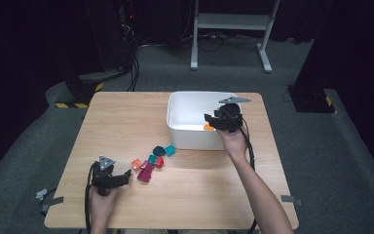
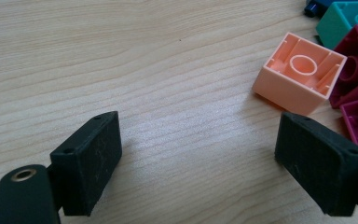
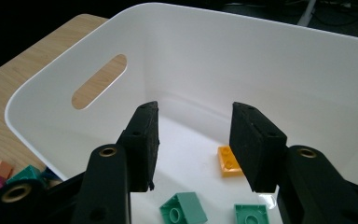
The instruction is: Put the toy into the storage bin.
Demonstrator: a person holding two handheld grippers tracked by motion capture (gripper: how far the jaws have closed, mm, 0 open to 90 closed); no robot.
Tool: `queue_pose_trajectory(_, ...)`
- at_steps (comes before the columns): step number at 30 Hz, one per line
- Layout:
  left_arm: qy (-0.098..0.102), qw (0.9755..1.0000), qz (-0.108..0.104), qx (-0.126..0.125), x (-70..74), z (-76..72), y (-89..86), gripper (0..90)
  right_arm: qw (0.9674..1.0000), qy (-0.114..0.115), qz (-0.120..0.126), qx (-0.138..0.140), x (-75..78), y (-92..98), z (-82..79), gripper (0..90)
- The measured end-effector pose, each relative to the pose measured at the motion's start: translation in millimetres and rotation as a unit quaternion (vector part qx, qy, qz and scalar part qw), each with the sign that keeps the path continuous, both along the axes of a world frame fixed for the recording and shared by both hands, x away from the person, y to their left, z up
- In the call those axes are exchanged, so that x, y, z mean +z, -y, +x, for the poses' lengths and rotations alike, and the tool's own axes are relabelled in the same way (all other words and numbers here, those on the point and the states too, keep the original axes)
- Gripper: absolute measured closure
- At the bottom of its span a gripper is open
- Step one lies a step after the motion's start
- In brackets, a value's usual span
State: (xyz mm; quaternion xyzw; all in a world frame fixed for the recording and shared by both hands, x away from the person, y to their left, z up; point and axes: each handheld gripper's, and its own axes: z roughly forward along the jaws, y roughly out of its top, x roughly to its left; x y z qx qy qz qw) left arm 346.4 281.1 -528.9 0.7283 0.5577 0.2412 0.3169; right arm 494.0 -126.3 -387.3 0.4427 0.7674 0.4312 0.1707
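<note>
A white bin (image 1: 174, 117) stands at the table's far right. My right gripper (image 1: 210, 120) hangs over the bin's right half, and in the right gripper view the right gripper (image 3: 195, 135) is open with nothing between its pads. Below it on the bin floor lie an orange brick (image 3: 228, 162) and two green bricks (image 3: 182, 208). My left gripper (image 1: 124, 175) rests low at the table's near left. It is open (image 2: 200, 140) over bare wood, with a peach brick (image 2: 299, 72) lying studs-down just beyond its right pad. Magenta bricks (image 2: 356, 88) and a teal brick (image 2: 345, 18) crowd behind it.
A loose pile of bricks (image 1: 151, 163) lies mid-table between the left gripper and the bin. The wooden table (image 1: 126, 117) has bare wood on its left and far side. A metal frame (image 1: 233, 22) and cables stand on the floor beyond the table.
</note>
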Motion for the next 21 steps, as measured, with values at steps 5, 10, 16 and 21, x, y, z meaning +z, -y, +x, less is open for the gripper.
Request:
queue_pose_trajectory(5,0.0,1.0,-0.001,0.0,0.0,0.1,0.1,14.8,1.0,0.003,0.003,0.003,0.9,2.6,-4.9,51.6)
queue_pose_trajectory(10,0.0,1.0,-0.001,0.0,0.0,0.1,0.1,14.8,0.9998,0.013,0.011,0.014,6.9,3.3,-12.3,50.4)
queue_pose_trajectory(16,0.0,1.0,-0.001,0.0,0.0,0.1,0.1,14.8,0.9991,0.029,0.016,0.028,10.2,5.2,-23.3,49.8)
queue_pose_trajectory(21,0.0,1.0,0.0,0.0,0.0,0.1,0.1,14.8,0.9982,0.037,0.025,0.039,12.7,10.2,-33.4,49.6)
